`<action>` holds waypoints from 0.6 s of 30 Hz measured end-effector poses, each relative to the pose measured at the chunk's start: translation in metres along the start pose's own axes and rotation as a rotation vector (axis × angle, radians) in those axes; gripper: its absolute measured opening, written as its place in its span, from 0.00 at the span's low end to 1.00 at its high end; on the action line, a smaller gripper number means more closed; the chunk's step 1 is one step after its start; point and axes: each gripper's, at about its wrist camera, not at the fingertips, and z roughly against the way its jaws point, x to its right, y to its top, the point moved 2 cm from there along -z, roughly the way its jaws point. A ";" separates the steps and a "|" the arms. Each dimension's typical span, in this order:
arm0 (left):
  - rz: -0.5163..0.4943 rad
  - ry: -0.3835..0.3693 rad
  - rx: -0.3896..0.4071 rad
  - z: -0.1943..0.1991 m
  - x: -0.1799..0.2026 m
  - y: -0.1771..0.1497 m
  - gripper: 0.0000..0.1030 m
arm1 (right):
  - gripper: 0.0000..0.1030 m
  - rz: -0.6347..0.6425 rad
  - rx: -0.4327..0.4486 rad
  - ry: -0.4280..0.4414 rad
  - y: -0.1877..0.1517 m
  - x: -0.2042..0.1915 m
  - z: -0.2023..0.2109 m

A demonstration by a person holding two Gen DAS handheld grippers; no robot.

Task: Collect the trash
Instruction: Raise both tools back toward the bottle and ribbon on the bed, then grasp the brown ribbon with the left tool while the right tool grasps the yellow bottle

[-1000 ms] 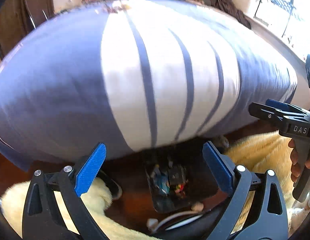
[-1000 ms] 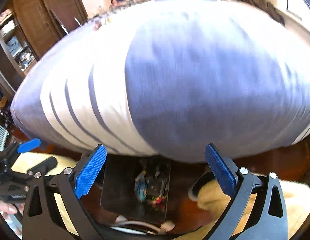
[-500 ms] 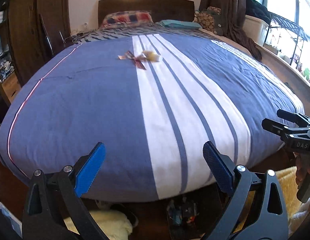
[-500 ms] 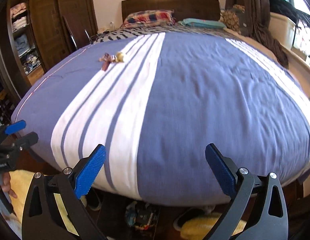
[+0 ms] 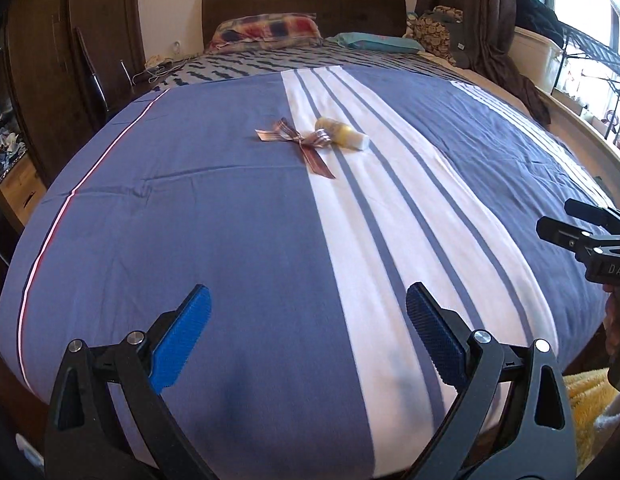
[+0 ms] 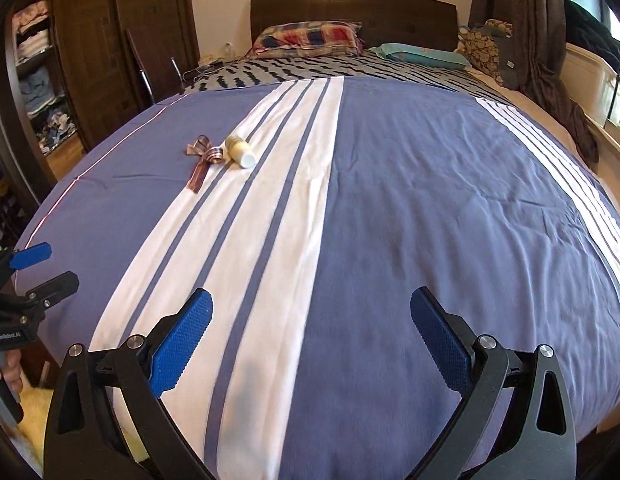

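Blue striped bedspread (image 5: 238,240) fills my view. Well ahead of my left gripper (image 5: 306,336) and right gripper (image 6: 310,336) (both wide open, empty) lie a brown ribbon bow (image 5: 306,142) touching a small yellowish bottle (image 5: 343,136).

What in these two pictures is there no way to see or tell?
- Bin for the trash: in neither view.
- Bottle label: too small in both views.
- Ribbon: whether it touches the bottle is unclear in the left view.
- Floor by the bed: hidden by the duvet and both open tongs, left and right.
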 end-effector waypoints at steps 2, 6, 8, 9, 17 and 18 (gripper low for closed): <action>0.009 -0.001 -0.014 -0.014 -0.004 0.010 0.90 | 0.97 0.010 -0.006 0.001 0.015 -0.004 -0.016; 0.034 0.000 -0.046 -0.046 -0.015 0.031 0.90 | 0.97 0.024 -0.016 0.010 0.039 -0.013 -0.044; 0.039 0.004 -0.057 -0.064 -0.019 0.044 0.89 | 0.97 0.027 -0.021 0.013 0.051 -0.016 -0.057; 0.038 0.007 -0.059 -0.070 -0.019 0.048 0.89 | 0.97 0.027 -0.023 0.014 0.058 -0.018 -0.066; 0.034 -0.015 -0.082 -0.132 -0.017 0.086 0.68 | 0.96 0.032 -0.021 0.002 0.093 -0.022 -0.109; 0.038 -0.018 -0.082 -0.137 -0.017 0.089 0.66 | 0.96 0.031 -0.021 0.002 0.097 -0.021 -0.114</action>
